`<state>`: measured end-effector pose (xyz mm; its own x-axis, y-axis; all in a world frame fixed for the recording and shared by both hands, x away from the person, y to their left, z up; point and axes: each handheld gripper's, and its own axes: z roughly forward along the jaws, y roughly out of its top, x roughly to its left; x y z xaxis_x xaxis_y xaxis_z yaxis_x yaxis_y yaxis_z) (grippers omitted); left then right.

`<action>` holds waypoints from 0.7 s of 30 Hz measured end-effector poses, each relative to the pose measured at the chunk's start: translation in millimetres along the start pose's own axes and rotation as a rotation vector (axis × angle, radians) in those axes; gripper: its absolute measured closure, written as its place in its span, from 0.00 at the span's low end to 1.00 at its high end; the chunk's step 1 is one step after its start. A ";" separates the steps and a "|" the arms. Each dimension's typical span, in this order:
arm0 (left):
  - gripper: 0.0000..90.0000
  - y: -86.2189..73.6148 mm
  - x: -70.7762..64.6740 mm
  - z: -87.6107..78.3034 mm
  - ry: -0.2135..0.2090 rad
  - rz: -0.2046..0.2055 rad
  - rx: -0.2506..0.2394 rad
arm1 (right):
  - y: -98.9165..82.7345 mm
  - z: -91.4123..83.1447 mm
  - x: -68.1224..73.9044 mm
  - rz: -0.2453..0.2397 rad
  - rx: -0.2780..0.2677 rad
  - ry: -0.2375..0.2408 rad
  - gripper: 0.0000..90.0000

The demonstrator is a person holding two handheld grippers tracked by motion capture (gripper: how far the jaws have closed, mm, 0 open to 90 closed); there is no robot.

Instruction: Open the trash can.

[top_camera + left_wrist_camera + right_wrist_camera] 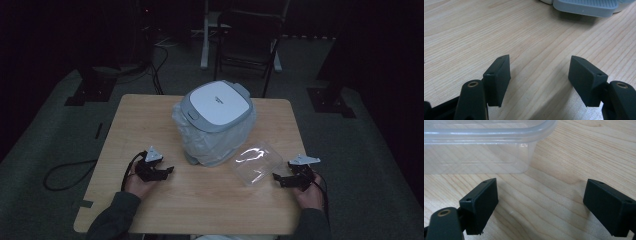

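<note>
Clear rectangular plastic container [255,163] lies on my pale wooden desk [150,115], right of centre and just ahead of my right gripper. From the left: my left gripper [167,171] rests with jaws wide open and empty; the white-lidded grey cooker [216,106] sits mid-desk on crinkled plastic; my right gripper [276,178] has jaws apart, holding nothing.

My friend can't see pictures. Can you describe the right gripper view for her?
A clear plastic box sits on a wooden table, just past the open right claw. Its two black fingers stand wide apart with nothing between them.
</note>
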<state>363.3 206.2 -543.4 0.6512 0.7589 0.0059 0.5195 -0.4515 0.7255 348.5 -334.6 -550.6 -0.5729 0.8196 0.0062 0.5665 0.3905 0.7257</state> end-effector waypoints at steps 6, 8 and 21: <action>0.41 2.8 2.2 -3.6 -0.019 -0.016 0.014 | -0.2 -0.8 3.1 0.034 -0.006 -0.031 0.18; 0.41 4.4 3.4 -6.9 -0.021 -0.023 0.006 | -0.2 -0.7 3.3 0.035 -0.006 -0.033 0.18; 0.47 21.5 4.2 -27.5 -0.025 -0.019 -0.067 | -1.0 -1.9 5.4 0.043 -0.017 -0.041 0.23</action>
<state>362.0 212.6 -508.9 0.6555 0.7547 -0.0252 0.4947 -0.4039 0.7695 343.7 -331.3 -550.0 -0.5229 0.8524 0.0095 0.5799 0.3475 0.7368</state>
